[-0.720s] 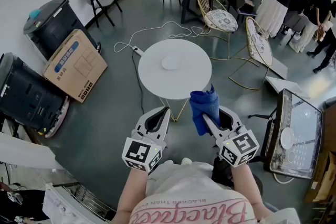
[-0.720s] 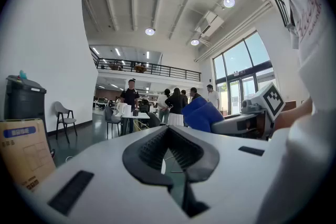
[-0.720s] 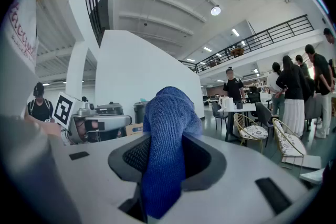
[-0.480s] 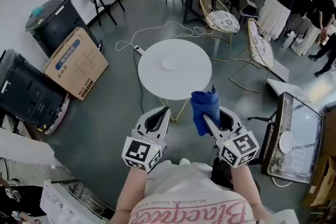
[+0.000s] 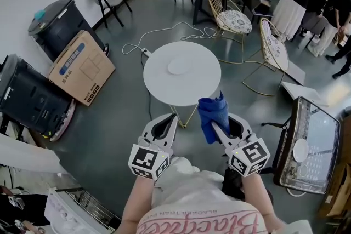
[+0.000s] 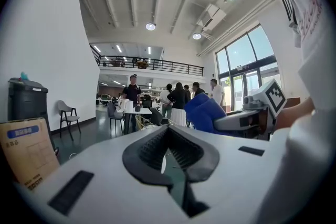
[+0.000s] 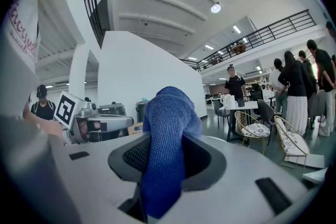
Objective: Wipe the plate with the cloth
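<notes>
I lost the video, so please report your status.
Left gripper shut, empty. Right gripper shut on blue knitted cloth. Round white plate untouched on round white table ahead. Nothing in the way.

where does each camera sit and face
Head view: on the person's head, steeply down at table, plate, left gripper, right gripper, own shirt.
Left gripper view: on left gripper, level toward distant people; its shut, empty fingers.
Right gripper view: on right gripper, likewise; fingers clamping blue cloth.
Shared: each gripper view shows the other gripper.

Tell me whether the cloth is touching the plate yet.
No: the blue cloth sits clamped in the right gripper, well short of the plate on the round table.
</notes>
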